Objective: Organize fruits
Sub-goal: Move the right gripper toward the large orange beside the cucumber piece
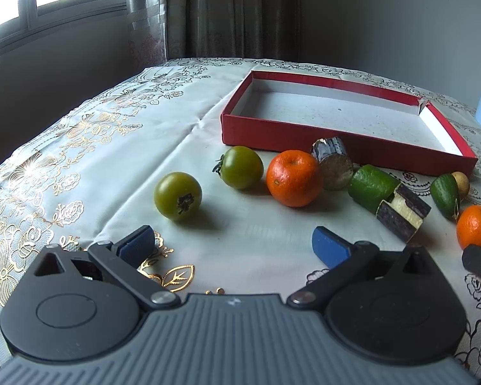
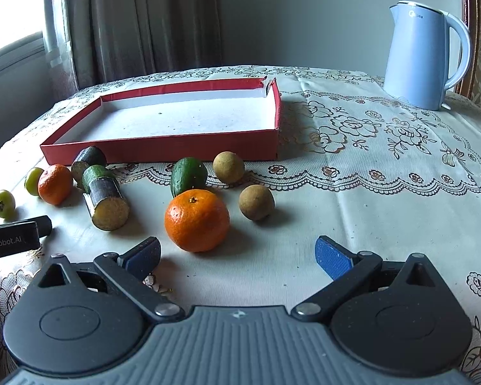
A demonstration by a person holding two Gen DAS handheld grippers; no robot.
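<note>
An empty red box (image 1: 304, 134) (image 2: 163, 149) lies on the table, with fruit scattered in front of it. In the left wrist view: two green tomatoes (image 1: 178, 196) (image 1: 242, 166), a tangerine (image 1: 294, 178), sugarcane pieces (image 1: 333, 163) (image 1: 400, 213), green fruits (image 1: 370, 187) (image 1: 445, 194) and a second tangerine (image 1: 476, 226). My left gripper (image 1: 234, 247) is open and empty, just short of the tomatoes. My right gripper (image 2: 239, 255) is open and empty, just behind a tangerine (image 2: 196, 220). Two brown longans (image 2: 228, 166) (image 2: 256, 202) and a green fruit (image 2: 188, 175) lie beyond it.
A light blue kettle (image 2: 423, 54) stands at the back right of the table. The patterned tablecloth (image 2: 368, 160) covers the table. A curtain and window are behind. The left gripper's body (image 2: 12, 239) shows at the left edge of the right wrist view.
</note>
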